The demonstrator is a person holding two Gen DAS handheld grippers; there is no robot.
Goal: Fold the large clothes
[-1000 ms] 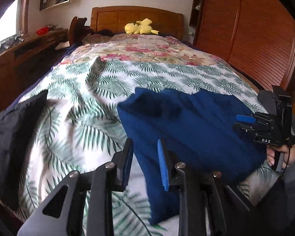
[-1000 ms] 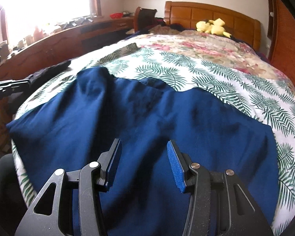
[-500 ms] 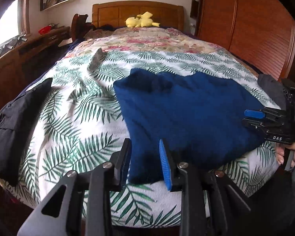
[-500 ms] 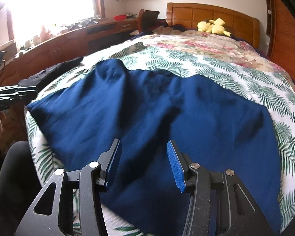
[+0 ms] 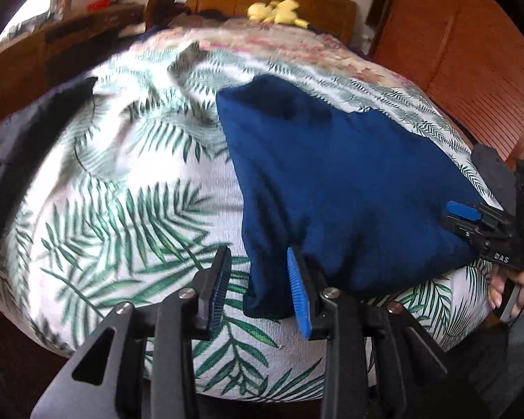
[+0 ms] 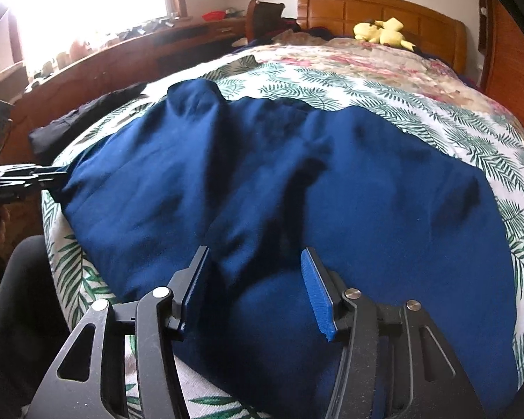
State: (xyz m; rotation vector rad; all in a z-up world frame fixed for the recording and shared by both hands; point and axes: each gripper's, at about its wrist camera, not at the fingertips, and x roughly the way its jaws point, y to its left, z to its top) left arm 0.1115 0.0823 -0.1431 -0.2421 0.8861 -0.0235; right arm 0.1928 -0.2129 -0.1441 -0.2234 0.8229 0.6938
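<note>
Your left tongs point(image 5: 258, 284) are a modest way apart and opening. The near left corner of the navy garment point(image 5: 342, 188) hangs over the bed's edge between the two pads; the blue pad point(image 5: 298, 293) lies against the cloth, the other pad stands clear of it, so nothing is clamped. From these tongs the garment spreads away and to the right across the bed point(image 5: 129, 209), over its palm-leaf cover.

Your right tongs point(image 6: 253, 289) are about half apart and opening too. They hover over the near edge of the same garment point(image 6: 332, 192), with rumpled folds of it showing between the pads; whether either pad touches the cloth cannot be told. The cloth runs away from them on both sides, further to the left, where your left tongs point(image 6: 31, 174) meet its corner.

Beyond the garment, left of both tongs, a dark piece of clothing point(image 5: 24, 153) lies at the bed's side. Far past it a yellow plush toy point(image 6: 382, 33) sits by the wooden headboard point(image 6: 373, 7).
</note>
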